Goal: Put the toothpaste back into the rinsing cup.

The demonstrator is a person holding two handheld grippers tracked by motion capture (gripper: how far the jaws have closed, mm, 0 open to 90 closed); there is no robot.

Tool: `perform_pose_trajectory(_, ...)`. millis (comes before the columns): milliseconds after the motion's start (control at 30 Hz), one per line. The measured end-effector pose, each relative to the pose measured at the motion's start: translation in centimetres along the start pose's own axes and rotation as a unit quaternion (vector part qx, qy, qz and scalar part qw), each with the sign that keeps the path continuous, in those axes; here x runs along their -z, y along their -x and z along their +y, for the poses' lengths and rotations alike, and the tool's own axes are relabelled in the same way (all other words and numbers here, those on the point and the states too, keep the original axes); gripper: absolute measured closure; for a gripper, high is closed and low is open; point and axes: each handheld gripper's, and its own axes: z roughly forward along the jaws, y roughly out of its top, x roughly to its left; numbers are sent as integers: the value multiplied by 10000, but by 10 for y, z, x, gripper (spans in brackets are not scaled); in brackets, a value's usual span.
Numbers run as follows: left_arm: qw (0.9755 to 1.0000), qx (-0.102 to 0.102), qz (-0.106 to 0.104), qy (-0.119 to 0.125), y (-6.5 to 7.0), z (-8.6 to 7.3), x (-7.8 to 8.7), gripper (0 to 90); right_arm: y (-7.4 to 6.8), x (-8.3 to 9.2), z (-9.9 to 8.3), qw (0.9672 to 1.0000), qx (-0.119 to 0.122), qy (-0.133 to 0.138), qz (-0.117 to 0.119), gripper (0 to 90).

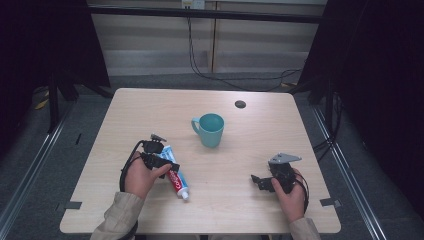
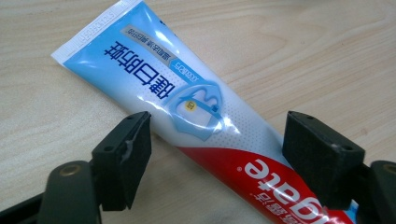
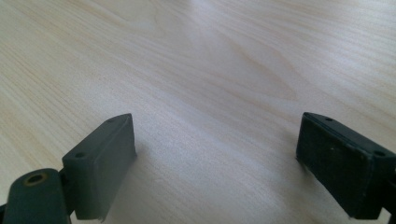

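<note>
On the surface, left to right, lie a tube, a cup and a small dark hole. The left tool sits at about 7 o'clock from the surface's middle, over the tube, which lies flat with its cap toward the person and its crimped end pointing away. In the left gripper view the tool stands spread, with the tube running on a slant between its 2 jaws. The left jaw's corner is at the tube's edge, but I cannot tell whether it touches; the right jaw stands clear of it, so nothing is pinched. The teal cup stands upright at about 12 o'clock from the middle, well apart from the tube, handle to the left. The hole is at about 1 o'clock. The right tool rests at 4 o'clock, spread over bare wood with nothing between its jaws.

I judge the work barely begun: the tube is framed for a grasp but not gripped or lifted. Closing on it, and whatever follows, possibly with the cup, is left.

The tube's cap end is cut off in the left gripper view, and in the high view the left hand covers part of the tube's middle. The cup's inside is too dim to read.
</note>
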Motion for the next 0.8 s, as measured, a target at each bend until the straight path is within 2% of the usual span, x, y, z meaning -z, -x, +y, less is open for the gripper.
perform_pose_trajectory(233,9999,-72,80,0,5,2,-4,272,0,0,0,10000,5,3,0,111)
perform_pose_trajectory(433,9997,-37,30,-252,8,2,-12,335,0,0,0,10000,8,3,0,112)
perform_pose_trajectory(500,9992,-193,185,-299,13,3,-12,390,0,0,0,10000,26,12,2,112)
perform_pose_trajectory(600,9990,-176,202,-347,14,4,-13,413,0,0,0,10000,2,7,2,111)
perform_pose_trajectory(700,9981,-287,279,-468,16,5,-13,447,0,0,0,10000,18,11,2,111)
perform_pose_trajectory(733,9970,-376,403,-541,20,6,-14,458,0,0,0,10000,11,10,4,112)
perform_pose_trajectory(800,9961,-439,502,-580,23,7,-14,487,0,0,0,10000,20,12,3,111)
